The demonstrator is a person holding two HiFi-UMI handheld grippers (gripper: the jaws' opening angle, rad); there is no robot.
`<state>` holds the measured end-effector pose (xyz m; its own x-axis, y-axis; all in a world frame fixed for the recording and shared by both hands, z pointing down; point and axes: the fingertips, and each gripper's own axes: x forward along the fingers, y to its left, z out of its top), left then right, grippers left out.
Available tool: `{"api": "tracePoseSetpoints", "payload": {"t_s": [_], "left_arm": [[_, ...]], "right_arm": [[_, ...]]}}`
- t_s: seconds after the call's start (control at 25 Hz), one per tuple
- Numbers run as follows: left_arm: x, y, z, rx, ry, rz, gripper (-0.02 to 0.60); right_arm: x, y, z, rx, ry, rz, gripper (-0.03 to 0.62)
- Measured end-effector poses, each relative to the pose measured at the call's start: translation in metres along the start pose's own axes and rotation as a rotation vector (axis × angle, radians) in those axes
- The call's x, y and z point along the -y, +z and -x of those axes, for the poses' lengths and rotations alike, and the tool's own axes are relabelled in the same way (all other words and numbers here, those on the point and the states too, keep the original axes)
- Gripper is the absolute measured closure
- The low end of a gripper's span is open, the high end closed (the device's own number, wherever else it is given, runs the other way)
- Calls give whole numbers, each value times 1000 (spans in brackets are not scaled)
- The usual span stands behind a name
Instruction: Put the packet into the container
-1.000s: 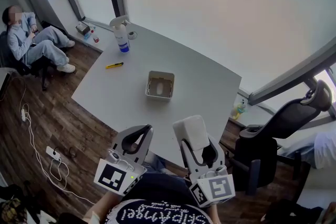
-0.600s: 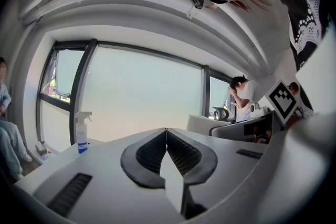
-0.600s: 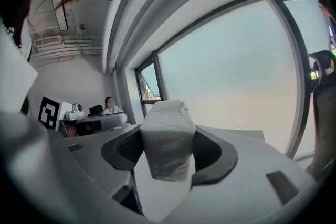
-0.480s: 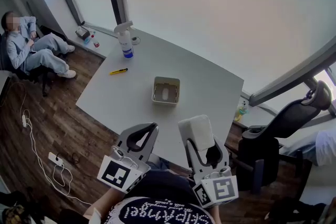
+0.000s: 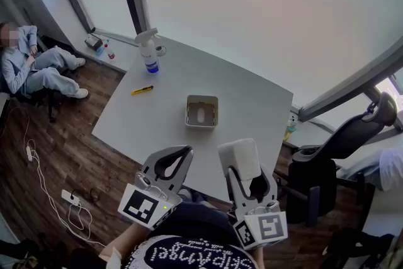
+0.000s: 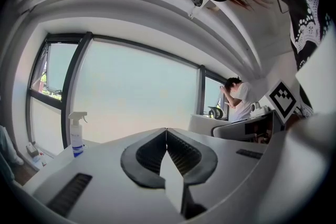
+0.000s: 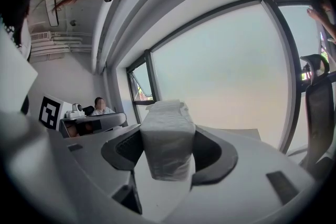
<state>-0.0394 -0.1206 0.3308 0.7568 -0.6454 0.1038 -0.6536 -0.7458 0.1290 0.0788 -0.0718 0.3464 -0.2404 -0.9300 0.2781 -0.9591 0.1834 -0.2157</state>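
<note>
A white wrapped packet (image 5: 239, 158) (image 7: 167, 136) is clamped between the jaws of my right gripper (image 5: 242, 168) (image 7: 168, 152), held at the table's near edge. Farther out on the grey table (image 5: 252, 97) stands the small beige square container (image 5: 202, 112), with something pale lying inside it. My left gripper (image 5: 173, 159) (image 6: 166, 136) hovers beside the right one, jaws pressed together and nothing between them. Both grippers sit well short of the container.
A spray bottle (image 5: 148, 51) (image 6: 76, 134) stands at the table's far left corner, and a yellow utility knife (image 5: 142, 90) lies near the left edge. A black office chair (image 5: 340, 154) is on the right. A person (image 5: 28, 66) sits at far left on the wooden floor area.
The head view has shifted a little, so the table and container sit slightly further right and lower. Both grippers keep the same pose and the packet stays clamped.
</note>
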Motion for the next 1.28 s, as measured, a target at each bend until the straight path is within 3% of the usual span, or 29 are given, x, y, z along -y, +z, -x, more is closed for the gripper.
{"api": "tracePoseSetpoints", "payload": {"t_s": [0.68,1.28], "left_arm": [[-26,-9,12,-9,-34,19,574],[-32,-9,2,-25,-8,57,573]], "right_arm": [[-22,-11,-13,-21,-40,-15,327],[-18,-5,-34,-37,-1,9,327]]}}
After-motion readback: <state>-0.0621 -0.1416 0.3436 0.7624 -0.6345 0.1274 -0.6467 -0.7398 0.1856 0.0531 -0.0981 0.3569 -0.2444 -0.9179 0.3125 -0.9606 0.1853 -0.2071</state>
